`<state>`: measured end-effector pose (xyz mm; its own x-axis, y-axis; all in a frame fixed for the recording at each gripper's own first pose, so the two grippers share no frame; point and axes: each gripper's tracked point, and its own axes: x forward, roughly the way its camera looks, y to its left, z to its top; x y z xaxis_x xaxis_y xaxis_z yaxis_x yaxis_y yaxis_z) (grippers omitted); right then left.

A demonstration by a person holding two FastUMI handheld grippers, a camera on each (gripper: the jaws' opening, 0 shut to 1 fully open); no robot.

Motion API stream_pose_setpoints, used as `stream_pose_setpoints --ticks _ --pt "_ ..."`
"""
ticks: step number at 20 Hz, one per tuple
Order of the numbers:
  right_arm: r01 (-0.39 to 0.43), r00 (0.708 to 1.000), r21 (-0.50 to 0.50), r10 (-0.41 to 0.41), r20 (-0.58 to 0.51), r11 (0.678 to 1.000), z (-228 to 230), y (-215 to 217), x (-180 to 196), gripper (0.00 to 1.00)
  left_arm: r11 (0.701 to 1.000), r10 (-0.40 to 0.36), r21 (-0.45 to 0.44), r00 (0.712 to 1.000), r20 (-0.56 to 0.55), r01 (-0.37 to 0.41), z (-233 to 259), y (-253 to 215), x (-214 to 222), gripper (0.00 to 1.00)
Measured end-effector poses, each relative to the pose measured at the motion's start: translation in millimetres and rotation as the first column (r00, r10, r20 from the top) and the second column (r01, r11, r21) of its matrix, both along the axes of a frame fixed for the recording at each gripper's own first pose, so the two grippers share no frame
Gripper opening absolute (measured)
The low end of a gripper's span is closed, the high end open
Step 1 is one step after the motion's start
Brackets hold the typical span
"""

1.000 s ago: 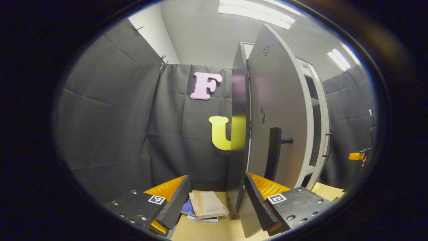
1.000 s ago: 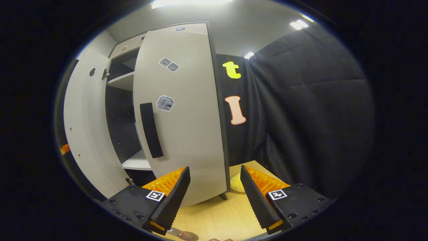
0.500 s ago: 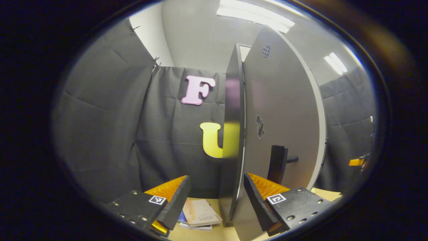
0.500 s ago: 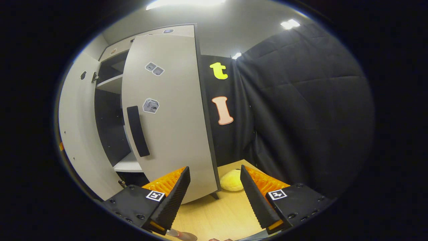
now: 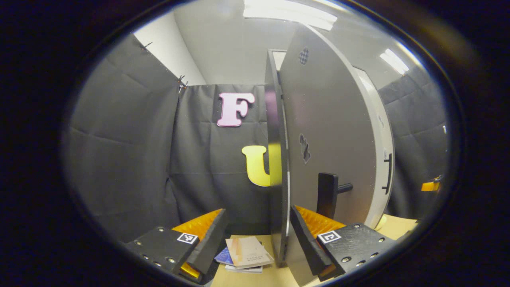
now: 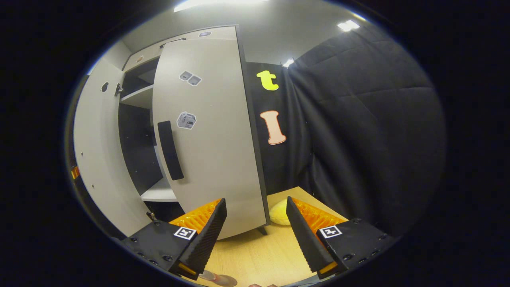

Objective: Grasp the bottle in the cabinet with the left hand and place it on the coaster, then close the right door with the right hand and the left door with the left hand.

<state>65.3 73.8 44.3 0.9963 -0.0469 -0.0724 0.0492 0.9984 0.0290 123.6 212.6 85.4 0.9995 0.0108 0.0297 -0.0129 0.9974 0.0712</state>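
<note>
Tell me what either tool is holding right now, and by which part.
Nothing. The left tool and right tool are both open, gripping neither door.

Left gripper view: low, close, facing left door edge-on, door past its fingers. Right gripper view: low, near, facing right door front. Both share cabinet & tabletop.

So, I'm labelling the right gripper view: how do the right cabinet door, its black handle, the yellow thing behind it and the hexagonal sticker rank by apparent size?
Largest to smallest, as they look:
1. right cabinet door
2. black handle
3. yellow thing, partly hidden by the door, so its full extent is unsure
4. hexagonal sticker
</note>
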Motion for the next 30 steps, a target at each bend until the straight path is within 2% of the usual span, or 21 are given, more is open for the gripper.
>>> stream_pose_setpoints --ticks 7,11,13,17,20,22,23,24,30 --pt "0.001 1.000 0.012 -0.001 -0.014 1.000 -3.9 -33.2 -2.1 0.96 0.999 0.037 0.000 0.999 0.026 -0.037 -0.9 -48.0 -7.2 0.99" --pt "0.009 0.999 0.033 -0.008 -0.044 0.999 -5.9 -65.8 0.6 0.96 0.999 0.040 -0.030 0.999 0.018 -0.040 -3.0 -82.8 1.7 0.98" --pt "0.017 0.998 0.056 -0.014 -0.064 0.998 -2.2 -79.9 2.0 0.96 0.996 0.044 -0.075 0.999 -0.002 -0.044 -6.6 -100.0 10.4 0.99" --pt "0.028 0.998 0.026 -0.026 -0.054 0.999 6.1 -102.4 9.7 0.96 0.984 -0.027 -0.175 0.999 -0.032 0.021 -16.3 -150.2 33.7 0.99" --pt "-0.003 0.998 0.037 0.005 -0.058 0.999 9.0 -105.8 14.0 0.96 0.983 -0.019 -0.183 1.000 -0.021 0.015 -13.0 -169.0 31.5 0.93" --pt "-0.026 0.997 0.036 0.029 -0.072 0.999 3.5 -108.5 16.1 0.96 0.983 -0.029 -0.184 1.000 -0.007 0.027 -8.9 -179.0 21.7 0.95" --pt "-0.038 0.996 0.030 0.040 -0.079 0.999 0.4 -110.8 17.5 0.96 0.984 -0.024 -0.177 1.000 -0.003 0.023 -6.7 -180.4 15.7 0.97" --pt "-0.049 0.995 0.025 0.052 -0.088 0.998 -5.5 -108.7 16.4 0.96 0.986 -0.010 -0.168 1.000 -0.002 0.010 -4.0 -178.4 11.1 0.93" --pt "-0.160 0.976 0.041 0.164 -0.140 0.986 -26.7 -105.9 34.1 0.96 0.981 0.127 -0.143 0.992 -0.016 -0.128 -5.0 -168.2 -39.5 0.93"
